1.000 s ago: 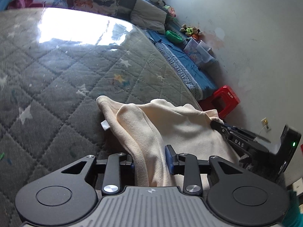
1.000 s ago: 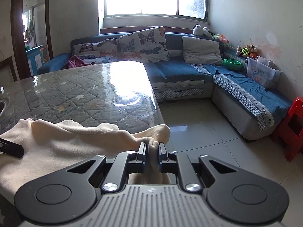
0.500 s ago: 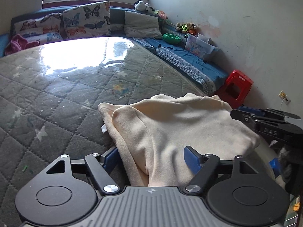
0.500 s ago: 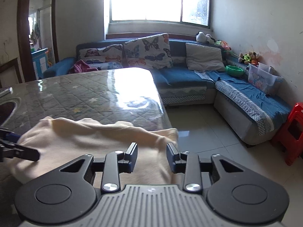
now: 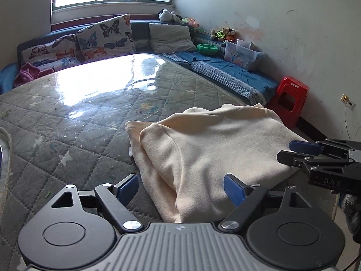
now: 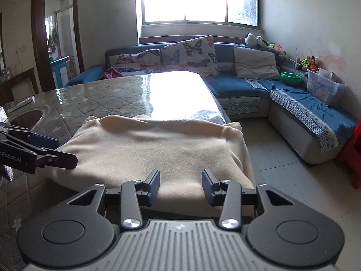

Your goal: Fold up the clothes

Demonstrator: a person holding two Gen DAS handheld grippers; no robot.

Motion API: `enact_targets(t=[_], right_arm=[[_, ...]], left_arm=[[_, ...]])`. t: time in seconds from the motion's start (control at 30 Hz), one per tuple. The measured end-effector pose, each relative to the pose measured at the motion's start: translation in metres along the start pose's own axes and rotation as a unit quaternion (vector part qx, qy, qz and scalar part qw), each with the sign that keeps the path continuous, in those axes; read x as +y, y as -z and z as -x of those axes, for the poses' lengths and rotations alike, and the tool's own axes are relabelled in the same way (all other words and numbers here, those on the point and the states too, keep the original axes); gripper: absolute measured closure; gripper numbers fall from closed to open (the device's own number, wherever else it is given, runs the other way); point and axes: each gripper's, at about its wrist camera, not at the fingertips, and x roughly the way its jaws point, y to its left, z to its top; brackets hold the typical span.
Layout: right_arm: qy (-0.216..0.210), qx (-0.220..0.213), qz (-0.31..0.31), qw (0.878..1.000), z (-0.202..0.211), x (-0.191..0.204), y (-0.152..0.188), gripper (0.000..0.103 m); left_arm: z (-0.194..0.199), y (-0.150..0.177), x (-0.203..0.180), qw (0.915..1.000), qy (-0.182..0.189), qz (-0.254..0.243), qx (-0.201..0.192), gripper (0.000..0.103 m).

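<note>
Bright daylight is pouring through a wide window (image 6: 198, 0), glaring off a grey quilted star-patterned tabletop under clear plastic (image 6: 126, 97). A blue L-shaped sofa (image 6: 243, 94) is lining white scuffed walls (image 5: 293, 22), carrying butterfly-print cushions (image 6: 189, 54). A red plastic stool (image 5: 290, 99) is standing on pale tiled floor (image 6: 277, 169).

Home living room: corner sofa (image 6: 239, 94), butterfly cushions (image 6: 189, 54), stuffed toys (image 6: 308, 62).

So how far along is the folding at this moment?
Done: the cream garment lies doubled over near the table edge. In hand: nothing; the left gripper and right gripper have just been opening, pads clear of the cloth. Left: possibly another fold or tidying.
</note>
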Motion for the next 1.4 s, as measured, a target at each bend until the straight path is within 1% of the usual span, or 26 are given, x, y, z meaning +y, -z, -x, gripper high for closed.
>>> enact_targets(t=[0.1,0.17,0.23,0.33,0.4,0.47,0.57,0.67,0.83,1.03,1.17,1.27,1.3,1.33,1.4], right_arm=[[0.007,-0.012,0.002,1.000,0.007,0.004,-0.001,0.058],[0.002,-0.017,-0.006,1.000,0.010,0.007,0.000,0.057],[0.002,-0.015,-0.007,1.000,0.009,0.009,0.003,0.054],[0.009,-0.013,-0.001,1.000,0.007,0.012,0.007,0.054],[0.013,-0.017,0.003,1.000,0.008,0.016,0.008,0.053],[0.010,-0.023,0.004,1.000,0.012,0.020,0.007,0.052],[0.004,-0.031,0.007,0.999,0.016,0.028,0.006,0.052],[-0.010,-0.026,0.017,0.999,0.012,0.039,0.009,0.052],[-0.010,-0.019,0.019,1.000,0.008,0.043,0.012,0.051],[-0.029,-0.041,0.025,0.998,0.011,0.054,0.001,0.050],[-0.040,-0.026,0.028,0.998,-0.003,0.064,0.006,0.050],[-0.034,-0.028,0.036,0.998,-0.005,0.068,0.011,0.047],[-0.034,-0.028,0.036,0.998,-0.004,0.068,0.010,0.044],[-0.033,-0.029,0.035,0.998,-0.002,0.068,0.010,0.039],[-0.032,-0.033,0.036,0.998,0.004,0.070,0.010,0.037]], left_arm=[[0.005,0.003,-0.003,0.9999,-0.005,-0.007,-0.008,0.014],[0.006,0.005,-0.005,0.9998,-0.009,-0.014,-0.011,0.014],[0.005,0.008,-0.007,0.9997,-0.013,-0.019,-0.011,0.013],[0.003,0.010,-0.008,0.9997,-0.015,-0.017,-0.006,0.013],[0.005,0.011,-0.009,0.9997,-0.016,-0.018,-0.010,0.013],[0.008,0.013,-0.009,0.9995,-0.021,-0.019,-0.016,0.013],[0.007,0.014,-0.008,0.9995,-0.023,-0.015,-0.015,0.013],[0.006,0.015,-0.009,0.9996,-0.023,-0.015,-0.012,0.013],[0.010,0.018,-0.008,0.9996,-0.023,-0.014,-0.010,0.013],[0.014,0.017,-0.003,0.9994,-0.031,0.000,-0.014,0.013],[0.017,0.020,-0.001,0.9992,-0.037,0.001,-0.012,0.011],[0.019,0.022,0.001,0.9992,-0.039,-0.001,-0.011,0.009],[0.020,0.023,0.001,0.9992,-0.039,-0.001,-0.010,0.008],[0.020,0.024,0.001,0.9992,-0.039,0.000,-0.010,0.008],[0.021,0.025,0.001,0.9993,-0.037,0.003,-0.010,0.005]])
